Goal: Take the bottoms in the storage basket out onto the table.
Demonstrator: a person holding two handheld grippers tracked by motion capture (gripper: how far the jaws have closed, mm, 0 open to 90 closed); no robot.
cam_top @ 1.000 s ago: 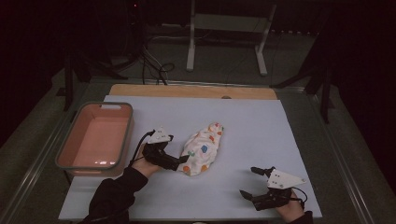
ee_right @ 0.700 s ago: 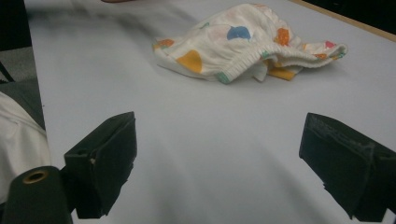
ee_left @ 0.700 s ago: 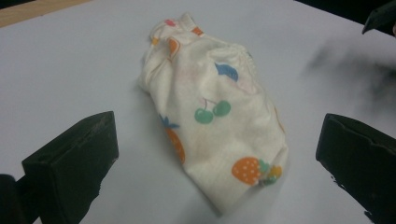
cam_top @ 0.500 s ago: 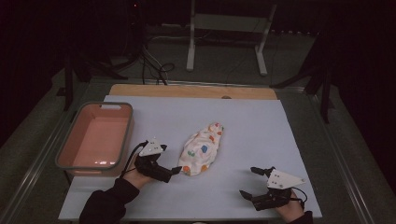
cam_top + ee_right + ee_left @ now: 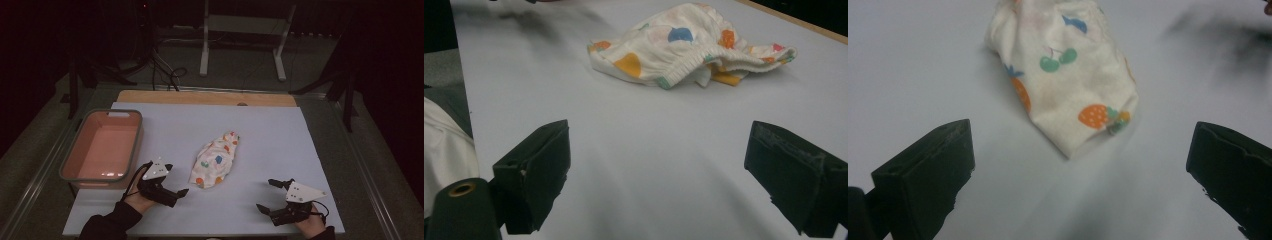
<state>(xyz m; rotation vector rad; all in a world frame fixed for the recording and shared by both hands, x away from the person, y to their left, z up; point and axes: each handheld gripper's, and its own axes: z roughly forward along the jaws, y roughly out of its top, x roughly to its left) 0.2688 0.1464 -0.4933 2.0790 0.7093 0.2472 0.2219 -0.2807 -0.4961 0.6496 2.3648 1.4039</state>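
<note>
Near the front edge of the table, left of centre, my left gripper now sits clear of the fruit-print garment, its jaws spread wide with nothing between them. A second ago it was right up against the cloth's near-left side; since then I have drawn it back toward the front-left, and the garment lies a little flatter and untouched. In the left gripper view the crumpled cloth rests just ahead of the open jaws, apart from both. My right gripper has not moved: it rests near the front-right corner, jaws also wide apart and empty, with the garment well away across bare surface. The pink bin stands along the left edge, empty as far as I can see. I judge that the release means the cloth is not yet secured; a fresh grasp is needed before it goes anywhere.
</note>
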